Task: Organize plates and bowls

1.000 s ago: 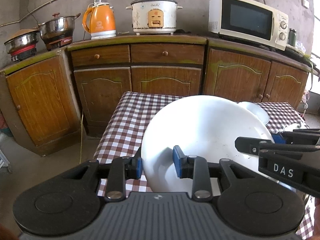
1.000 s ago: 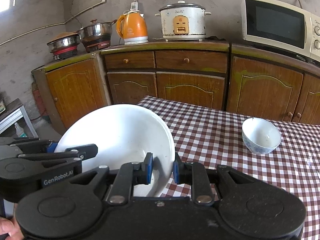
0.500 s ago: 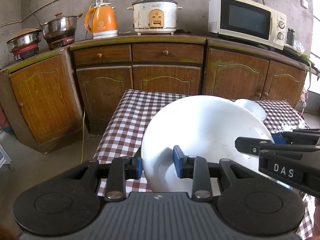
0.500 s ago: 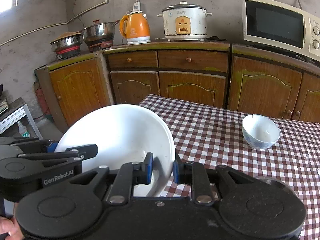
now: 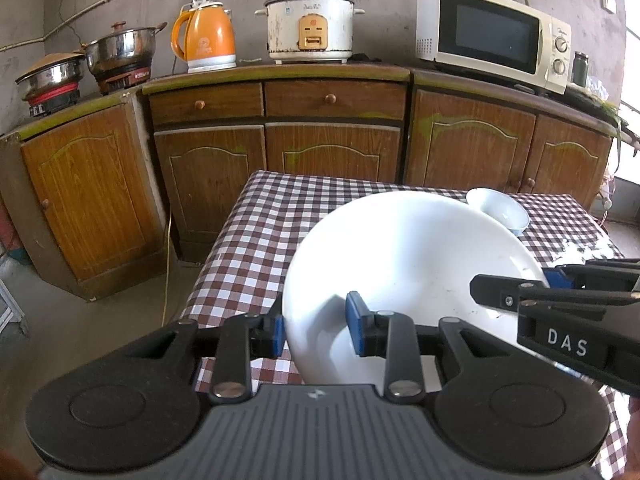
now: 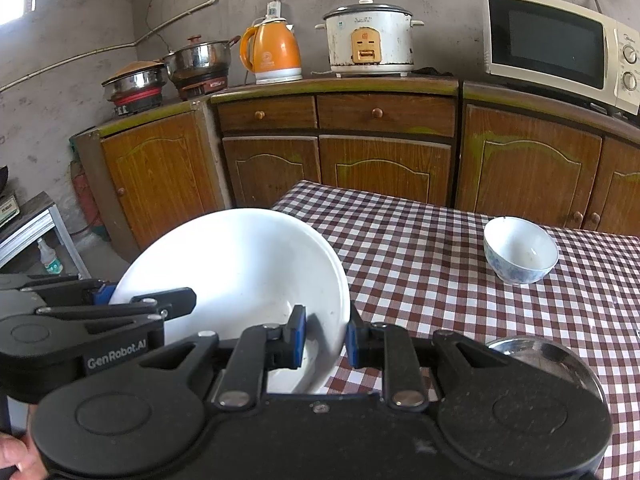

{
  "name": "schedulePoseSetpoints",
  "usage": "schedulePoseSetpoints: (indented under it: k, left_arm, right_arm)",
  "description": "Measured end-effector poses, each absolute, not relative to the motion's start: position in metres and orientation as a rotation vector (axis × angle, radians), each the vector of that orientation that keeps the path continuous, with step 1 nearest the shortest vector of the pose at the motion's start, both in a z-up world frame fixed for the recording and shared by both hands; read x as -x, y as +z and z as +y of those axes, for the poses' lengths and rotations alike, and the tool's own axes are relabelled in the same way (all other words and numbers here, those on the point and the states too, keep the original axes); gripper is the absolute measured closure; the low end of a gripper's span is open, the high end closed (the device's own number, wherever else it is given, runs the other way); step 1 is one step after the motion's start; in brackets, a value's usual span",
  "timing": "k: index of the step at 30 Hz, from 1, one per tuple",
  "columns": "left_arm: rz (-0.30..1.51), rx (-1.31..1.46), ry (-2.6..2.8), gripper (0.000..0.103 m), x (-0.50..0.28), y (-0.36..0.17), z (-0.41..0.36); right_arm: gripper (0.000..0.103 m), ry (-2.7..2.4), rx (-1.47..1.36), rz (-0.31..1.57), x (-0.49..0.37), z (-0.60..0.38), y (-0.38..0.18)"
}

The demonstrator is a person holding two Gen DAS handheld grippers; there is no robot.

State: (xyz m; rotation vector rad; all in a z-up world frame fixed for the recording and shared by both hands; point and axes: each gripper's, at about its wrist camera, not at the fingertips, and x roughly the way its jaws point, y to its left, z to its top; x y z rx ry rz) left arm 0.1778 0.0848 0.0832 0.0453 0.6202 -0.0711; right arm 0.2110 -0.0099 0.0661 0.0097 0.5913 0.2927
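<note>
In the right wrist view, the left tool (image 6: 110, 298) at centre left and the right tool (image 6: 324, 334) at lower centre each clench the rim of the large white bowl (image 6: 236, 276), held tilted above the checked surface (image 6: 420, 248). The small bowl (image 6: 520, 254) sits at right. If either grip slackens, the smooth rim could slip and the dish drop.

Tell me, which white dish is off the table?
The big white plate: both claws, left and right, hold its rim. The small bowl sits on the checked cloth.
</note>
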Motion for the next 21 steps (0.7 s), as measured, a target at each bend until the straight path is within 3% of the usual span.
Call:
schedulePoseSetpoints:
  k: [21]
  left_arm:
    - [0.626, -0.033, -0.063, 0.071, -0.156, 0.078, 0.090]
  right_arm:
    - [0.077, 0.312, 0.004, 0.594, -0.182, -0.006, 0.061]
